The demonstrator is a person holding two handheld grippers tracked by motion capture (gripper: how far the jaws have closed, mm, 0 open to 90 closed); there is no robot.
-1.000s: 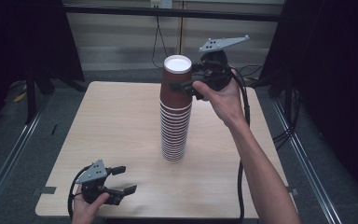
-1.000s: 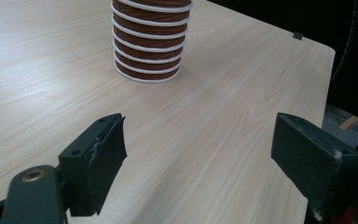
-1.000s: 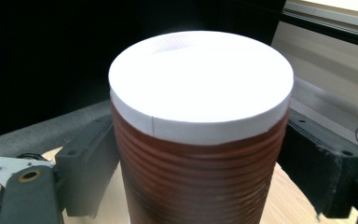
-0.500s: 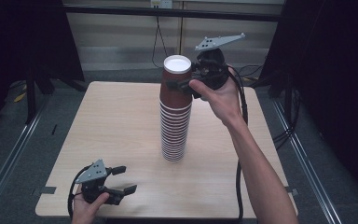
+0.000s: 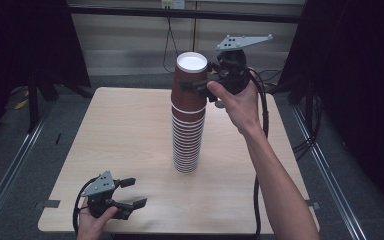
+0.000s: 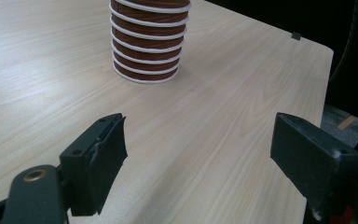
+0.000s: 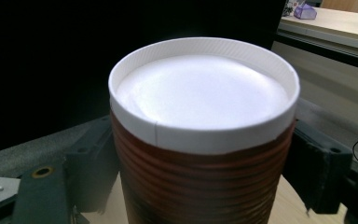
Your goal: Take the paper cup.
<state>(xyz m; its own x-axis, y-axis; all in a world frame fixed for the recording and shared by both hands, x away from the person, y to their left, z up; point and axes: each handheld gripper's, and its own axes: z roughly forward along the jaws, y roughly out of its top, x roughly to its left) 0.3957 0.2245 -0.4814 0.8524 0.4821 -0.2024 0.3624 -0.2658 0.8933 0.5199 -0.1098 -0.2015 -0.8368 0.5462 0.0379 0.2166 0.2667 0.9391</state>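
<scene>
Nothing much has shifted since a moment ago: both hands are parked where they were, and the stack of cups [image 5: 187,145] has not budged from the middle of the table [image 5: 125,125]. From above, the right gripper [image 5: 202,84] is held up at the head of the stack, level with the top cup [image 5: 190,75], which is brown with a white base facing up, all the cups being upside down. The right gripper view brings that cup right up close. Its ribbed side sits between the two black jaws, and both pads seem to lie against it, so the claw is pinching the cup. That closeness hides whether the cup is seated on the one below. The high view shows it in line with the rest, with more brown wall bare than on its neighbours. Down at the near left corner, the left gripper [image 5: 134,192] lies low over the table in the person's hand, well apart from the stack. Its own view shows the jaws spread wide with bare wood between them, and the foot of the stack standing ahead, white rims banded tight.
</scene>
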